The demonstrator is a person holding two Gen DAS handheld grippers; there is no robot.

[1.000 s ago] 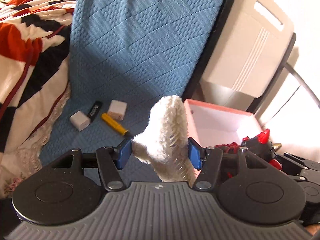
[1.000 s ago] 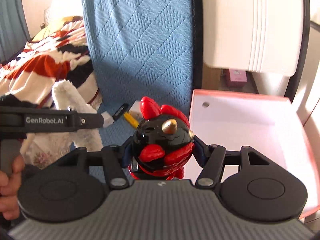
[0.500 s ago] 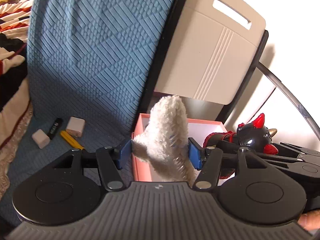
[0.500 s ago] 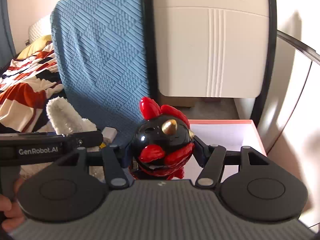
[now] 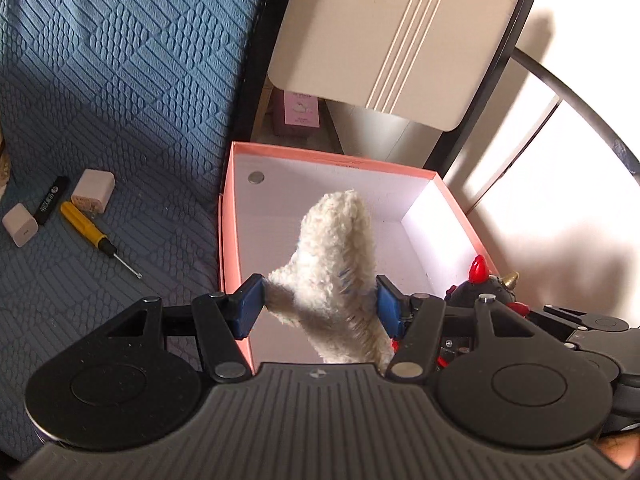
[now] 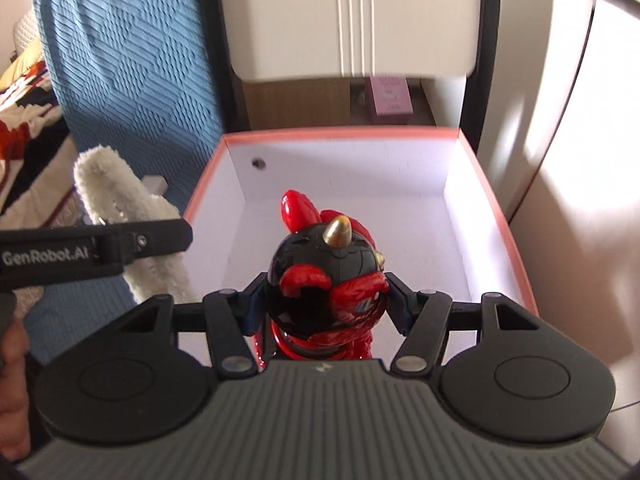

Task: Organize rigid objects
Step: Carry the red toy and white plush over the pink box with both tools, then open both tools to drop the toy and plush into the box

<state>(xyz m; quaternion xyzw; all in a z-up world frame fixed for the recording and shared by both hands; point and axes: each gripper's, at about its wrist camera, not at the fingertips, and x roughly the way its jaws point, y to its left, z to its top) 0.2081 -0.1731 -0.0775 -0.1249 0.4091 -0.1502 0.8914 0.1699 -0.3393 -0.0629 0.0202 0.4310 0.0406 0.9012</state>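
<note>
On the blue quilted cover (image 5: 120, 80), near its left edge, lie a white charger cube (image 5: 19, 225), a black stick (image 5: 50, 199), a second white plug adapter (image 5: 93, 191) and a yellow-handled screwdriver (image 5: 98, 236), close together and well left of the box. The left gripper (image 5: 319, 307) is clamped on a white plush toy (image 5: 336, 264), held over the left part of the open pink box (image 5: 228, 216), whose white inside shows nothing lying in it. The right gripper (image 6: 326, 307) is closed around a black-and-red horned figurine (image 6: 324, 276), also held above the box (image 6: 500, 216). Behind the box stand a beige panel (image 5: 400, 28) and a small pink carton (image 5: 300, 114).
</note>
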